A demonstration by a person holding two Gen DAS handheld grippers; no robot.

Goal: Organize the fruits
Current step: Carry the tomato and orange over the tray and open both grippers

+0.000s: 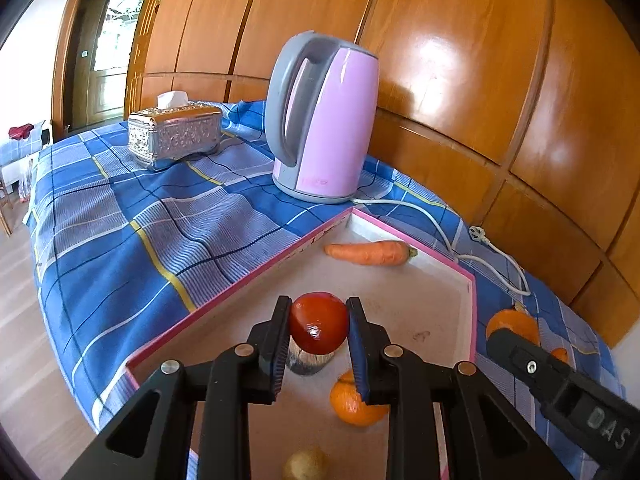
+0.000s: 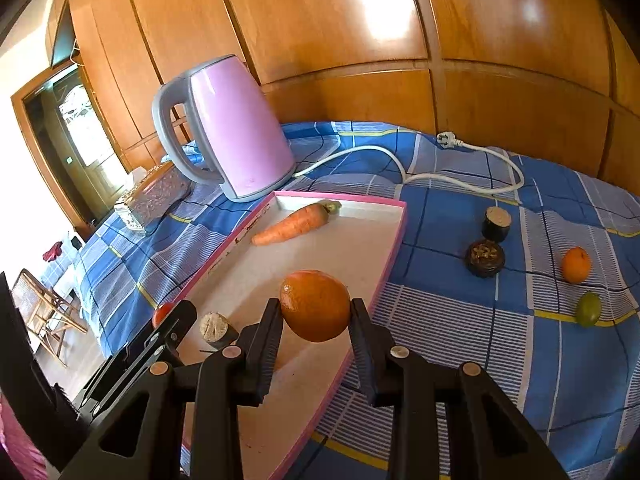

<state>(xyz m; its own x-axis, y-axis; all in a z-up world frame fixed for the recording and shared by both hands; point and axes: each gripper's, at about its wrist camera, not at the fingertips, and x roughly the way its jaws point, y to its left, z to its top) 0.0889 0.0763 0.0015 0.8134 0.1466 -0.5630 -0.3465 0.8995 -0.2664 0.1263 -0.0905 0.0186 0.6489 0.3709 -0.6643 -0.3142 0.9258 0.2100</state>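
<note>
The left tongs (image 1: pixel 319 322) are clenched on a red tomato (image 1: pixel 318 322), carried above the pink-rimmed tray (image 1: pixel 473 312); a carrot (image 1: pixel 370 253) lies ahead of them, crosswise, its leafy end pointing right. The right tongs (image 2: pixel 316 306) grasp an orange (image 2: pixel 315 305) over the tray's right rim, nearer the fruit loose on the counter (image 2: pixel 460 320) to their right.
</note>
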